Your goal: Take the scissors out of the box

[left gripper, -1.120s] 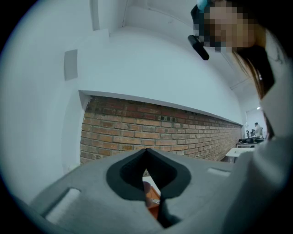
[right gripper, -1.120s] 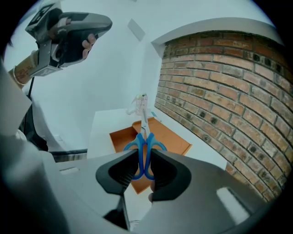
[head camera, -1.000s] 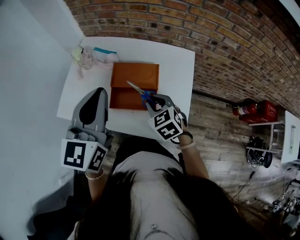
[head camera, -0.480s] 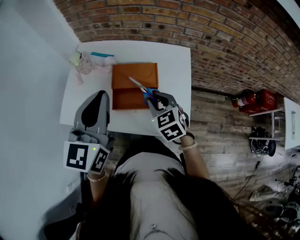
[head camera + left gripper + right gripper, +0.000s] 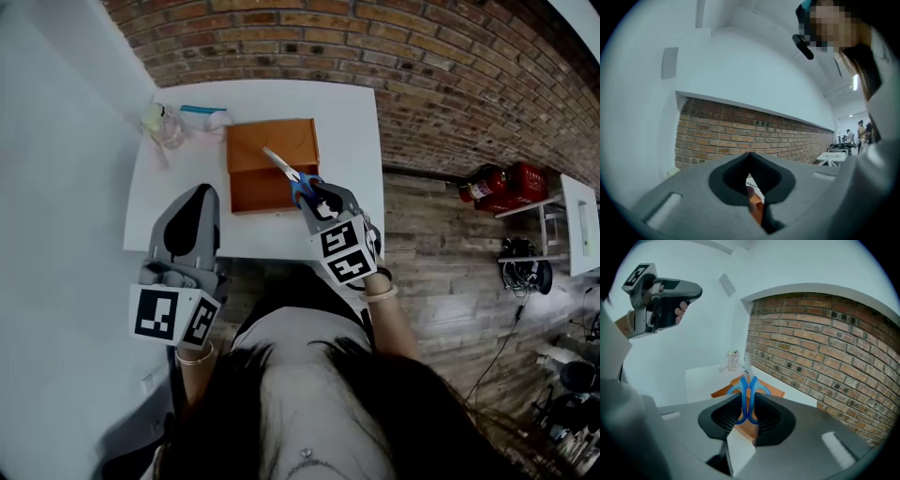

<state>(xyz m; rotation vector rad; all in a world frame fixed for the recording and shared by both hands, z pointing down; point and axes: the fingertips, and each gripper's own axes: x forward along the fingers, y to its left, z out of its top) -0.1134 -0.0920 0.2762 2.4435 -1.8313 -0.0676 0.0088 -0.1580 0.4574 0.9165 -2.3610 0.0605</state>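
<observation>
Here, the right claw clamps the scissors by their blue handles, blades pointing away, above the orange box on the white counter. The left claw, closed and empty, hovers at the counter's near-left edge.

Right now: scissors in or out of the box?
Out. The right gripper clamps the blue-handled metal scissors by the handles, blades raised above the open orange box.
</observation>
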